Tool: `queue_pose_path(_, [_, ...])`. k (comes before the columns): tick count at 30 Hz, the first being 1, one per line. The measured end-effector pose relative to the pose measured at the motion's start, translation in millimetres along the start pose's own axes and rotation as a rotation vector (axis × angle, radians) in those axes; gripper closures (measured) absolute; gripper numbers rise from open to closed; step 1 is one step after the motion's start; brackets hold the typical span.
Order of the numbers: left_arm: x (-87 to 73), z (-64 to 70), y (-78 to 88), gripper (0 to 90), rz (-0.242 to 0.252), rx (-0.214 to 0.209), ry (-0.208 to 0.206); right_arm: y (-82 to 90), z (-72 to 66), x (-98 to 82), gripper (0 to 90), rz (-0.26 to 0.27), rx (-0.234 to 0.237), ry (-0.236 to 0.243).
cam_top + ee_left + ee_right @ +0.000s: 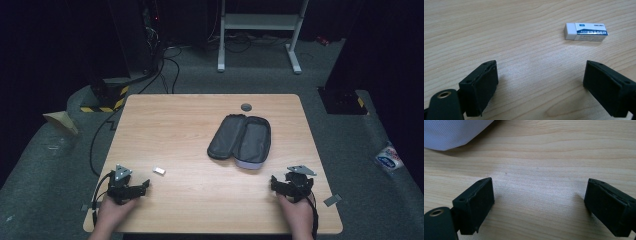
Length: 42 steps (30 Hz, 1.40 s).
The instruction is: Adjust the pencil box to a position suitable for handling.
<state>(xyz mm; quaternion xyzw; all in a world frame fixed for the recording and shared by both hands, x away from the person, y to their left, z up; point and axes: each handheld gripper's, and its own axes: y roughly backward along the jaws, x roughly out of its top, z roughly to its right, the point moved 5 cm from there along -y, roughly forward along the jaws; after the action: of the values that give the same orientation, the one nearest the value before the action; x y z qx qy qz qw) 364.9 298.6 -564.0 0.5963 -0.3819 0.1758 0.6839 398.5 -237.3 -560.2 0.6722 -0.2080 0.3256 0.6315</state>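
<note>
High view: I see the wooden table [200, 125] with my left gripper [142, 186] resting near its front left corner and my right gripper [275, 182] near its front right corner, each held in a hand that enters from the bottom edge. A small white eraser [159, 171] lies flat on the table just beyond and to the right of the left gripper, apart from it. An open grey pencil case [240, 140] lies right of centre, beyond the right gripper and well apart from the eraser; a grey round cap [246, 107] sits in the tabletop near the far edge. Left gripper view: the jaws stand wide apart with bare wood between them; the eraser [586, 32], its printed sleeve up, lies ahead and to the right, untouched. Right gripper view: the jaws likewise stand wide apart over bare wood, holding nothing; a corner of the pencil case [454, 132] shows at upper left, clear of the jaws.
</note>
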Motion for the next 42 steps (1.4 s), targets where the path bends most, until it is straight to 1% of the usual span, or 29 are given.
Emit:
queue_pose_path(5, [0.1, -0.2, -0.2, 12.5, 0.001, -0.009, -0.003, 0.3, -0.3, -0.3, 8.9, 0.001, 0.005, 0.004])
queue_pose_path(14, [0.5, -0.2, -1.1, 11.3, -0.001, -0.013, -0.004, 0.8, 1.1, -0.3, 9.2, 0.006, 0.02, 0.012])
queue_pose_path(15, [0.6, -0.4, -1.1, 11.0, -0.004, -0.015, -0.008, 1.1, 1.1, -0.3, 10.2, 0.009, 0.024, 0.005])
queue_pose_path(17, [0.7, -0.8, -1.1, 10.7, -0.005, -0.016, -0.012, 2.4, 1.9, -0.2, 10.9, 0.016, 0.033, 0.003])
queue_pose_path(22, [0.8, -0.9, -1.2, 10.5, -0.006, -0.019, -0.015, 6.2, 1.2, 0.6, 12.6, 0.047, 0.041, 0.023])
queue_pose_path(24, [0.7, -0.9, -1.2, 10.3, -0.007, -0.021, -0.018, 8.2, 0.6, 1.6, 12.8, 0.055, 0.048, 0.022])
queue_pose_path(27, [0.6, -0.9, -1.2, 10.2, -0.007, -0.02, -0.018, 13.2, 0.0, 4.5, 14.0, 0.083, 0.064, 0.033])
queue_pose_path(28, [0.7, -0.8, -1.2, 10.2, -0.006, -0.02, -0.017, 15.8, -1.0, 5.5, 14.3, 0.089, 0.071, 0.027])
queue_pose_path(30, [0.6, -0.6, -1.4, 9.8, -0.009, -0.025, -0.019, 18.4, -2.1, 7.4, 14.3, 0.107, 0.075, 0.041])
queue_pose_path(32, [1.0, -0.4, -2.2, 8.6, -0.009, -0.027, -0.021, 20.3, -3.1, 8.9, 13.6, 0.112, 0.082, 0.054])
queue_pose_path(40, [1.6, -0.4, -3.2, 6.3, -0.016, -0.024, -0.025, 27.0, -10.3, 13.5, 12.6, 0.141, 0.115, 0.069])
queue_pose_path(42, [1.6, -0.3, -3.3, 5.8, -0.017, -0.022, -0.024, 28.4, -13.0, 14.7, 12.6, 0.145, 0.117, 0.069])
